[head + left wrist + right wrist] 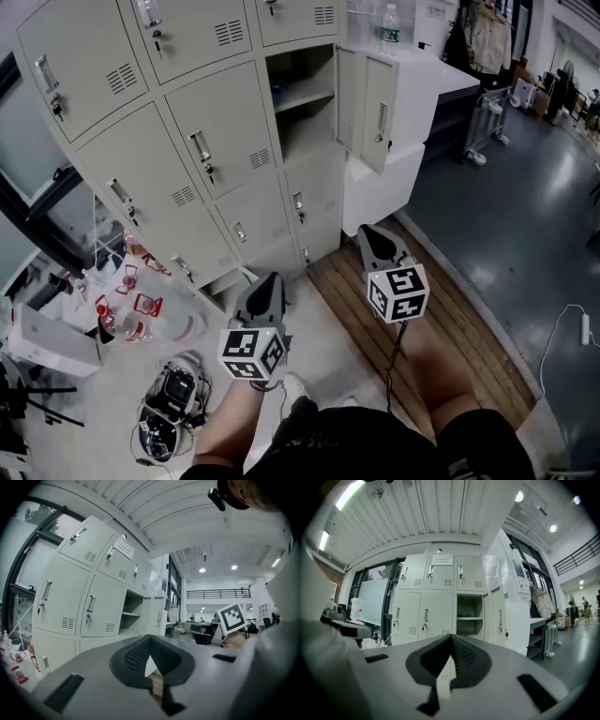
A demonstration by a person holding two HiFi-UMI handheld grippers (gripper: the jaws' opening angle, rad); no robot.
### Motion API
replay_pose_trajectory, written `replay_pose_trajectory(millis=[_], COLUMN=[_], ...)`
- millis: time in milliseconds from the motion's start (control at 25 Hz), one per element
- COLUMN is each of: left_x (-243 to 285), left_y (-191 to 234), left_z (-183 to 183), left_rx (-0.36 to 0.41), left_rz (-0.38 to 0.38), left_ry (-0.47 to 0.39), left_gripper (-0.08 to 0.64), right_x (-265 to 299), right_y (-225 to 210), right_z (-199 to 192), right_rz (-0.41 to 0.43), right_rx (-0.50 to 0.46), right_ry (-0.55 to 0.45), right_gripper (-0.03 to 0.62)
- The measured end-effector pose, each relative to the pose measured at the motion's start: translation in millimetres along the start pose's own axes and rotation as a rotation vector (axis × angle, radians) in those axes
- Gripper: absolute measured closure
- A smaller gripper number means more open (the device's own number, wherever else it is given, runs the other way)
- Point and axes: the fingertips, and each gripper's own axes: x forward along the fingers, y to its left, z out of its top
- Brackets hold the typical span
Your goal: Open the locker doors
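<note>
Left hand-held gripper [266, 281]: jaws pressed together with nothing between them. It points level at the lockers and sits low and to the left of the open door.
Right hand-held gripper [372, 232]: also closed and empty, just below the open door's bottom edge and well short of any handle.
Open door [378, 111]: swung out to the right, showing a shelf in its compartment. This one looks done.
Lockers [178, 37]: a pale grey bank that runs left from the open door.
Closed doors [230, 117]: every door left of the open door, and those below it, is flush. Each has a vertical handle [202, 150] with a small lock under it.
Step in hand: I judge this to be the approach to the next closed door.
Doing it well: spread the jaws before arriving. Come in level at the handle nearest the open door, close on the bar rather than the lock, then pull in an arc about the hinge side.
Watch for: the open door's edge beside the right hand-held gripper, and the floor clutter [131, 305] far left of the open door.
</note>
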Motion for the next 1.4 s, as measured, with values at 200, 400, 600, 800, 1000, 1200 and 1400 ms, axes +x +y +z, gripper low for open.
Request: replay_pose_trajectory(millis=[200,400,600,800,1000,1200,1400], left_x=[-16.9,-27.2,-34.9,-40.1,-43.4,-47.6,-50.6], left_y=[-26.6,-44.6,-55.8,-65.3,-72.9,-76.6,-79.6], left_z=[-7.3,-12.5,-10.2,-10.4,-10.3,-10.7,-7.4], left_rx=[0.007,0.034,0.021,0.013,0.009,0.012,0.016], left_rz=[0.028,0.046,0.058,0.058,0.06,0.073,0.083], left_ry=[0.001,0.012,-0.019,-0.03,-0.036,-0.039,-0.042], left_gripper=[0.561,0.561,0.561,0.561,0.561,0.561,0.561], right_x=[-28.0,-48.1,-63.6,-75.8,-82.8,-87.3,-88.7], right_y=[0.0,-0.9,-3.0,-4.9,-5.7,-4.7,-2.1], right_z=[-6.8,-5.8,-4.2,-4.6,-5.7,-6.3,1.1], right_rz=[0.032,0.049,0.055,0.054,0.062,0.074,0.096], right_rx=[0.01,0.009,0.008,0.012,0.01,0.02,0.012], right_ry=[-0.007,-0.021,-0.032,-0.033,-0.029,-0.032,-0.043], right_gripper=[0.592,0.592,0.592,0.592,0.592,0.592,0.592])
